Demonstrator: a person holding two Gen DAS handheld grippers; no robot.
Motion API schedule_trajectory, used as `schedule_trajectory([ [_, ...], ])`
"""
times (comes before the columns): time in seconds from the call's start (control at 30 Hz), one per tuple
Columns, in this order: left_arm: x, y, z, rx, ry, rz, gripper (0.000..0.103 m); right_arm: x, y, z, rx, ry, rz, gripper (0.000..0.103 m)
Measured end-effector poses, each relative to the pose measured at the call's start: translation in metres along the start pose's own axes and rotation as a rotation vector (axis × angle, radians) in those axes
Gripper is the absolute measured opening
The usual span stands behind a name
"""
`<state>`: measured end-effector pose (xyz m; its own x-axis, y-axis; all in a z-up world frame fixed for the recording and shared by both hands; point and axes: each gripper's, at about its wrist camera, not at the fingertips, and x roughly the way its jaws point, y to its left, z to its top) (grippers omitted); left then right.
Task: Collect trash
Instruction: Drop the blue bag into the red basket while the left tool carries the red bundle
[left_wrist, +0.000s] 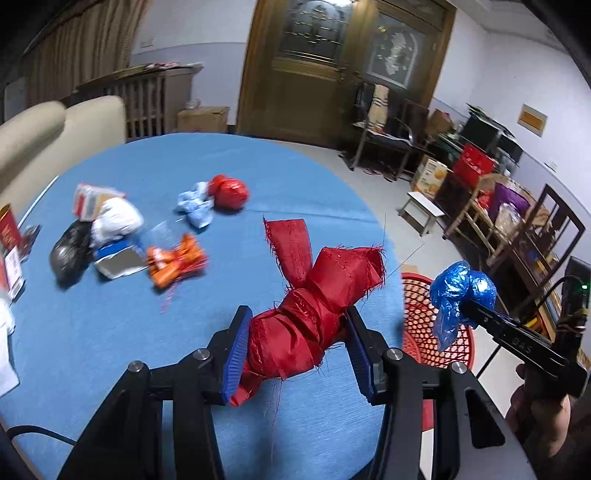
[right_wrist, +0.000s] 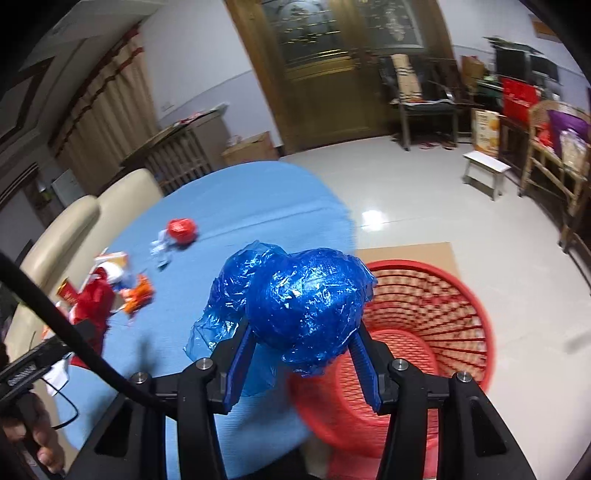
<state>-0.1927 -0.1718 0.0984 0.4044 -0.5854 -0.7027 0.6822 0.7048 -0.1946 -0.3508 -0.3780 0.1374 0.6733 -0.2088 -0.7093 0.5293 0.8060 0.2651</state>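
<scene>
1. The left claw (left_wrist: 295, 345) is clamped on a knotted bundle of red fabric (left_wrist: 314, 314), its blue pads pressing the bundle from both sides; the bundle is lifted above the blue counter (left_wrist: 110, 332).
2. The right claw (right_wrist: 301, 354) grips a crumpled ball of blue plastic film (right_wrist: 303, 299), with a loose flap of the film hanging past its left pad.
3. In the right wrist view, the blue ball sits over the near edge of the counter, just beside the red mesh basket (right_wrist: 443, 314) that stands on the floor on a sheet of cardboard (right_wrist: 413, 254).
4. In the left wrist view, the right claw and its blue ball hang over the basket's rim, right of the counter.
5. More trash lies on the counter's far side: a red ball (left_wrist: 229, 192) touching a pale blue wad (left_wrist: 194, 203), an orange wrapper (left_wrist: 175, 260), a white bag (left_wrist: 116, 219), a black bag (left_wrist: 70, 251) and a small box (left_wrist: 118, 260).
6. A beige sofa (left_wrist: 55, 129) stands behind the counter.
</scene>
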Motion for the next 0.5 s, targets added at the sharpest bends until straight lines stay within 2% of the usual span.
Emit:
schedule_trajectory([
  [0.13,0.010,-0.022,0.004,0.037,0.013,-0.025,0.052,0.005,-0.036,0.001,0.033,0.016,-0.084,0.054],
  [0.27,0.021,-0.044,0.008,0.076,0.027,-0.048,0.052,0.018,-0.065,-0.005,0.066,0.069,-0.129,0.054],
  [0.47,0.030,-0.068,0.011,0.116,0.036,-0.072,0.052,0.030,-0.084,-0.015,0.085,0.121,-0.150,0.056],
  [0.5,0.032,-0.073,0.012,0.123,0.039,-0.076,0.052,0.031,-0.084,-0.017,0.089,0.131,-0.151,0.060],
])
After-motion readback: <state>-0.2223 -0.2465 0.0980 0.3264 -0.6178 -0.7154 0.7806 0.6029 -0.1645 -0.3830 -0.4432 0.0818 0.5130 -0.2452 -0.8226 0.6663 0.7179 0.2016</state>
